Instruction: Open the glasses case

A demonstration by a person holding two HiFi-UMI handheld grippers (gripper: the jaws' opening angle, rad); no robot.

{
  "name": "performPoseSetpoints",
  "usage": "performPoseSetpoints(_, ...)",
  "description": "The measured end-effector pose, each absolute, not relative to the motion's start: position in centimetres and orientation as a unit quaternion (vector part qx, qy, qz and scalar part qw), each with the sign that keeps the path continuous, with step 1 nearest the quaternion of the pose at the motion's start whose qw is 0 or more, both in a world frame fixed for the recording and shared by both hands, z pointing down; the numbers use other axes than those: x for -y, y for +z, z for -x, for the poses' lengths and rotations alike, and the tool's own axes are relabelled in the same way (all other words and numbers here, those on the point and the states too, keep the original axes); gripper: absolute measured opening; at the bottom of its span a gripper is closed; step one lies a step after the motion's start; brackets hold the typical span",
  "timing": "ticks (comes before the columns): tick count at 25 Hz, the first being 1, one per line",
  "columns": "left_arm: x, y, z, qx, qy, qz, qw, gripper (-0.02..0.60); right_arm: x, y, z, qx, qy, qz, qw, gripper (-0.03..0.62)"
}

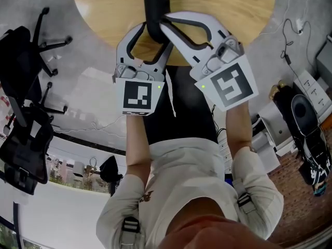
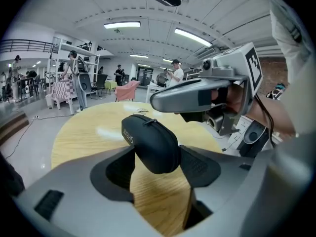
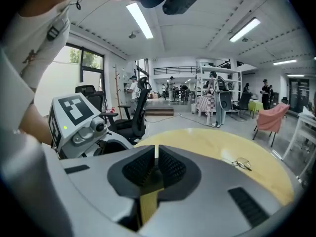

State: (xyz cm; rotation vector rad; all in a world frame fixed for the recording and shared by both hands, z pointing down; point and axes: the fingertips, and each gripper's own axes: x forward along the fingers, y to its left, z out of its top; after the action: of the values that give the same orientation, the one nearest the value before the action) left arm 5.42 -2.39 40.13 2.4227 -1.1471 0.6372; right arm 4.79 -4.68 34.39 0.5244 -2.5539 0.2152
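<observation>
The black zippered glasses case (image 2: 150, 141) sits between the jaws of my left gripper (image 2: 157, 153), whose pads press on both of its sides; its near end hangs just above the round wooden table (image 2: 84, 137). In the head view the case (image 1: 155, 4) points away over the table's near edge, held by the left gripper (image 1: 154, 35). My right gripper (image 3: 155, 154) is shut with nothing between its pads. It crosses close over the case from the right (image 1: 166, 21) and shows as a grey bar above the case (image 2: 163, 101).
A pair of eyeglasses (image 3: 242, 163) lies on the table (image 3: 222, 147) at the right. Black office chairs (image 1: 23, 71) stand on the floor at the left; a power strip (image 1: 314, 95) and a bag (image 1: 306, 121) lie at the right. People and shelves fill the far room.
</observation>
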Motion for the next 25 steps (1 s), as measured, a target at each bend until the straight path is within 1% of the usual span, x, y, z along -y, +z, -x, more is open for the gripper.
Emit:
performPoseSetpoints(2,2.2,40.1,-5.1,0.405,0.226,-0.865,0.192,0.298,4.3,34.5,-3.9,0.944,0.075,-0.175,0.270,0.036)
performPoseSetpoints(4,1.9,40.1,-4.7,0.400,0.223,-0.868,0.190,0.298,4.0,34.7,-2.8,0.946,0.071,-0.158,0.275,0.097)
performPoseSetpoints(6,1.7,40.2,-4.3,0.396,0.222,-0.871,0.188,0.298,3.7,35.2,-2.0,0.945,0.064,-0.143,0.288,0.114)
performPoseSetpoints(10,1.3,40.4,-3.2,0.391,0.229,-0.871,0.187,0.298,3.3,36.3,-0.6,0.937,0.039,-0.116,0.327,0.112)
performPoseSetpoints(12,1.2,40.4,-3.0,0.392,0.228,-0.872,0.186,0.296,3.0,36.4,-0.2,0.935,0.035,-0.101,0.338,0.089)
performPoseSetpoints(14,1.2,40.4,-2.7,0.392,0.226,-0.872,0.186,0.296,2.9,36.4,0.1,0.933,0.033,-0.098,0.346,0.048)
performPoseSetpoints(16,1.1,40.4,-2.4,0.390,0.224,-0.873,0.187,0.295,2.9,36.4,0.5,0.930,0.028,-0.098,0.354,0.046)
performPoseSetpoints(24,0.9,40.2,-1.4,0.382,0.208,-0.881,0.188,0.291,3.2,35.7,1.0,0.929,0.031,-0.119,0.350,0.040)
performPoseSetpoints(25,0.9,40.1,-1.3,0.380,0.205,-0.882,0.187,0.291,3.3,35.6,1.0,0.929,0.035,-0.123,0.346,0.030)
